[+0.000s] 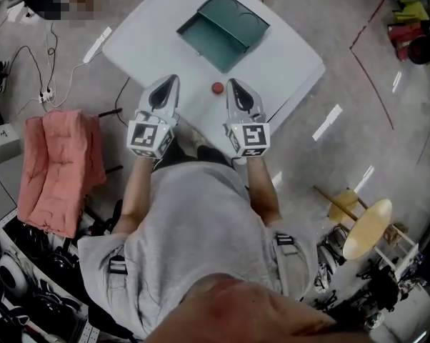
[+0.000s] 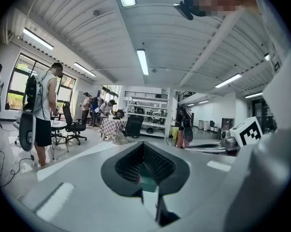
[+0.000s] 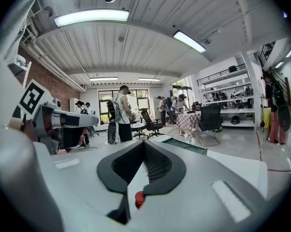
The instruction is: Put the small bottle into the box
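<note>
On the white table [image 1: 286, 59], between the tips of the two grippers, stood the small bottle [image 1: 217, 88], apart from the open green box [image 1: 222, 21] farther back. From overhead only its round red cap showed, so its long axis ran vertical, cap upward. Only the head view held bottle and box together; the right gripper view caught the bottle low beside its jaws, the left gripper view a sliver of green box. The left gripper [image 1: 171, 82] and right gripper [image 1: 233, 84] were both clenched together, grasping nothing.

No text or numbers can be read.
</note>
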`<action>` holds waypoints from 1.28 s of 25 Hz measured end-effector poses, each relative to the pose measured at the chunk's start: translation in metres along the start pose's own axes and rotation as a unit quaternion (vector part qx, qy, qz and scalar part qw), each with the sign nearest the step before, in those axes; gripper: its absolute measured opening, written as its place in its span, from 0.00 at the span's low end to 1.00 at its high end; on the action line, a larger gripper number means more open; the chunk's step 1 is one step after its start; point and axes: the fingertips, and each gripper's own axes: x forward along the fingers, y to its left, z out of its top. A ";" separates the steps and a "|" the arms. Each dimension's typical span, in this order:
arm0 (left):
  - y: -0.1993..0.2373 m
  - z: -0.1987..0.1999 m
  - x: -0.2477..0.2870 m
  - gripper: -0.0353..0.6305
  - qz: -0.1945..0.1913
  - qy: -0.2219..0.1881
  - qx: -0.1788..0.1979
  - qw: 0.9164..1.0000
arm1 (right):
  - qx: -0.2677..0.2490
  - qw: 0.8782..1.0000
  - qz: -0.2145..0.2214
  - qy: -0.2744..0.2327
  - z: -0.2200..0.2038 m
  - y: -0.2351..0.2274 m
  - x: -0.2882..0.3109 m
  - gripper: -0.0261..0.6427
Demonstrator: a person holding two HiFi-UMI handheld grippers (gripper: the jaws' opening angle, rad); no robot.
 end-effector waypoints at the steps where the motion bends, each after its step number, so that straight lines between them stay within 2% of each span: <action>1: -0.002 -0.004 0.005 0.07 -0.008 0.006 0.000 1.000 | 0.006 1.000 -0.005 0.004 -0.005 -0.001 -0.001 0.04; 10: -0.001 -0.042 0.035 0.07 -0.052 0.048 -0.014 0.997 | 0.031 0.998 -0.028 0.038 -0.045 -0.010 0.005 0.04; 24: -0.002 -0.113 0.052 0.07 -0.105 0.117 -0.038 0.987 | 0.032 0.995 -0.041 0.086 -0.102 -0.009 0.020 0.05; 26: -0.001 -0.116 0.052 0.07 -0.108 0.121 -0.040 0.986 | 0.020 0.995 -0.026 0.097 -0.108 -0.003 0.024 0.25; 27: -0.002 -0.118 0.053 0.07 -0.110 0.123 -0.040 0.986 | 0.018 0.994 -0.019 0.103 -0.112 -0.002 0.025 0.30; 32: -0.003 -0.122 0.056 0.07 -0.113 0.126 -0.045 0.985 | 0.018 0.993 -0.010 0.116 -0.122 -0.004 0.032 0.35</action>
